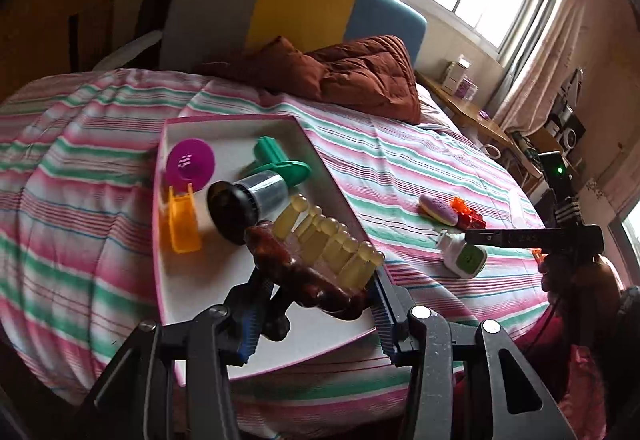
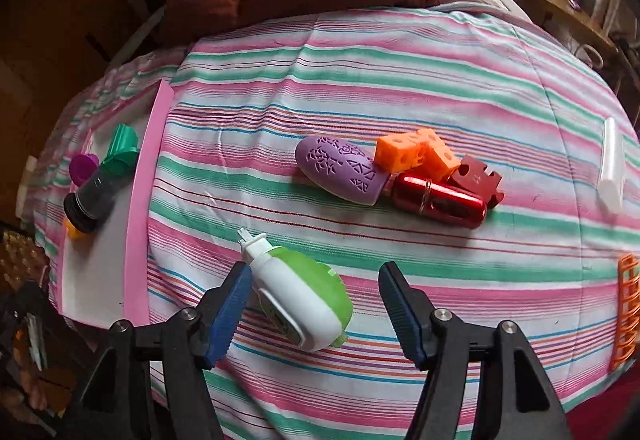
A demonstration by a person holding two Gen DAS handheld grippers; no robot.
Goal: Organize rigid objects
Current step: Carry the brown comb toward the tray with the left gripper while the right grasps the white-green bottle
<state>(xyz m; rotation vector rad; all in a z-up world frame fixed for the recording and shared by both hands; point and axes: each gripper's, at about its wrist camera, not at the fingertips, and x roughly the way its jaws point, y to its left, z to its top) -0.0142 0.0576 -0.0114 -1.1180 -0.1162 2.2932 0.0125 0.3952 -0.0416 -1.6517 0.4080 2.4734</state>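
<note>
My left gripper (image 1: 316, 304) is shut on a brown and yellow toy set of teeth (image 1: 320, 260), held just above the white tray with pink rim (image 1: 208, 280). In the tray lie a purple disc (image 1: 190, 162), an orange piece (image 1: 182, 224), a black-capped clear tube (image 1: 248, 200) and a green piece (image 1: 280, 160). My right gripper (image 2: 314, 304) is open, its fingers either side of a white and green correction-tape dispenser (image 2: 304, 300) lying on the bed. Beyond it lie a purple oval (image 2: 340, 174), orange cubes (image 2: 416, 154), a red capsule (image 2: 440, 200) and a dark red block (image 2: 480, 176).
The striped bedspread (image 2: 360, 80) covers the bed. A brown quilt (image 1: 360, 76) lies at the head. A white tube (image 2: 612, 168) and an orange grid piece (image 2: 626, 312) lie at the right. A wooden desk (image 1: 472, 112) stands by the window.
</note>
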